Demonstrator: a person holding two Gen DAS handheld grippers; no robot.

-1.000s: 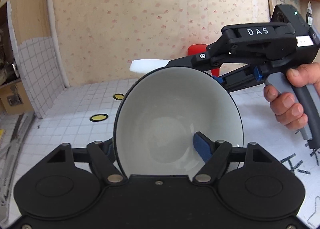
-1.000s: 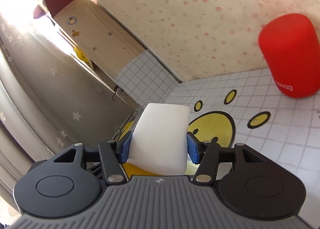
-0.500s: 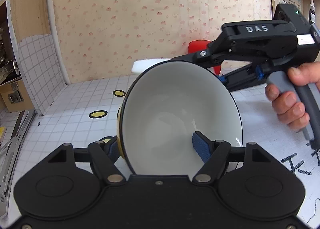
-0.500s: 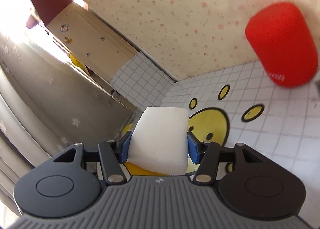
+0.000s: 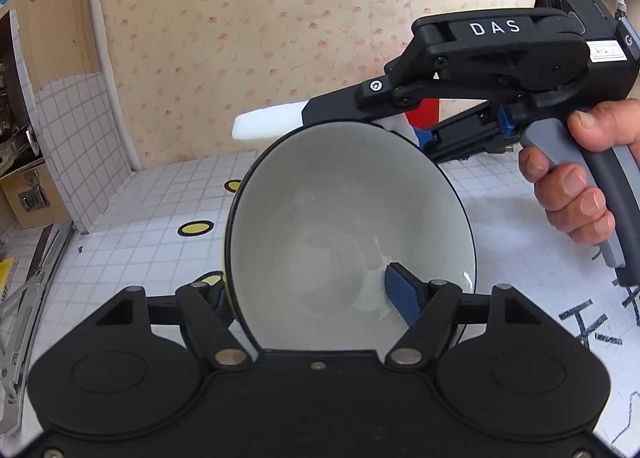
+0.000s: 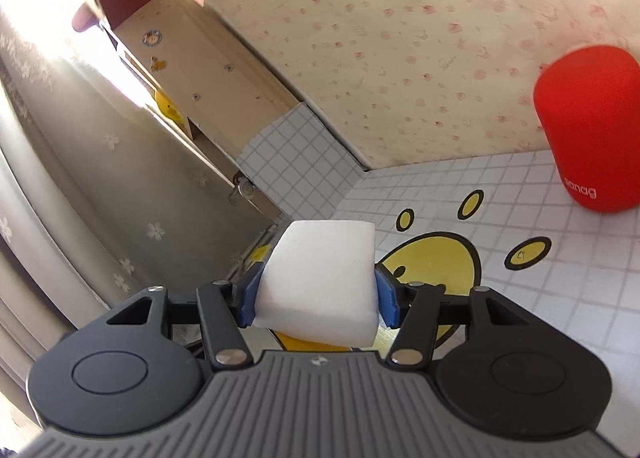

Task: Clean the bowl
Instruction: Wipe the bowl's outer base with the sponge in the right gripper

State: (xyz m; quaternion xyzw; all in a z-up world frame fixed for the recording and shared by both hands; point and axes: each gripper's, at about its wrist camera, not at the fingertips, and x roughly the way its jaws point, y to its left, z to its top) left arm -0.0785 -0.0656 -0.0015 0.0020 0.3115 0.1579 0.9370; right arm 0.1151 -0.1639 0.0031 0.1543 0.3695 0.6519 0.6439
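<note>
Clamping the near wall of the bowl point(image 5: 344, 226), the left gripper point(image 5: 316, 298) held it tipped up on edge above the white tiled tabletop point(image 5: 140, 226), one blue pad point(image 5: 402, 294) pressed against the pale grey inside and the other finger hidden behind the dark outer wall; the bowl's black rim faced the camera and its hollow looked bare, with only faint smears near the bottom; just beyond the far rim hovered the right gripper point(image 5: 320, 118), gripped by a person's hand point(image 5: 576, 178) around its grey handle, its jaws closed on a white sponge point(image 5: 266, 124) that stuck out to the left above the rim, whether touching it or not I could not tell; from that gripper's own view the sponge point(image 6: 320, 274) sat squeezed between two blue pads point(image 6: 386, 296), over a yellow smiley face point(image 6: 436, 262) printed on the tiles; farther back a red cylinder point(image 6: 588, 130) stood on the tabletop against the wallpapered wall point(image 6: 400, 38) with its small pink flowers.
</note>
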